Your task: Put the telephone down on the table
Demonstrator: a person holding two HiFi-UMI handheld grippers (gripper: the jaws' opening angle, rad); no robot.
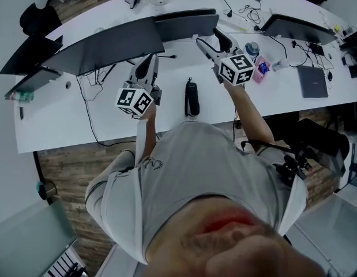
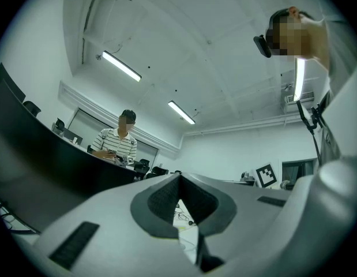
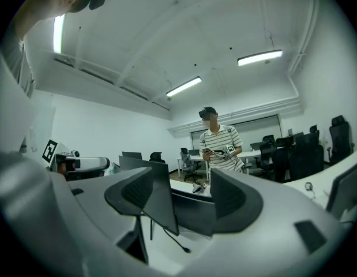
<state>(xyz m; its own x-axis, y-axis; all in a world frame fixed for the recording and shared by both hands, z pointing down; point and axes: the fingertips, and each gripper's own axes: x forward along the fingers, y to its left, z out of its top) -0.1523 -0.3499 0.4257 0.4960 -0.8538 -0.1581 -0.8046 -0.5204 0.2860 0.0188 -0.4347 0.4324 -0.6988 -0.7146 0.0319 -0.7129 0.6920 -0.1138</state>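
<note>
1. Black slim telephone handset (image 1: 191, 97) lies flat on the white table (image 1: 57, 126); placing looks done.
2. Either side of the handset, the left hand-held gripper (image 2: 179, 180) is clenched on nothing and the right hand-held gripper (image 3: 181, 203) is released, empty.

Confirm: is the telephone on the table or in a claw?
Lying flat on the table: the telephone is held by neither claw. The right claw stands open and empty, the left claw shut on nothing.

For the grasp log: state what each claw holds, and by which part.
Nothing is held. The left claw is shut with nothing in it, and the right claw is open and empty. The telephone lies on the table between them.
</note>
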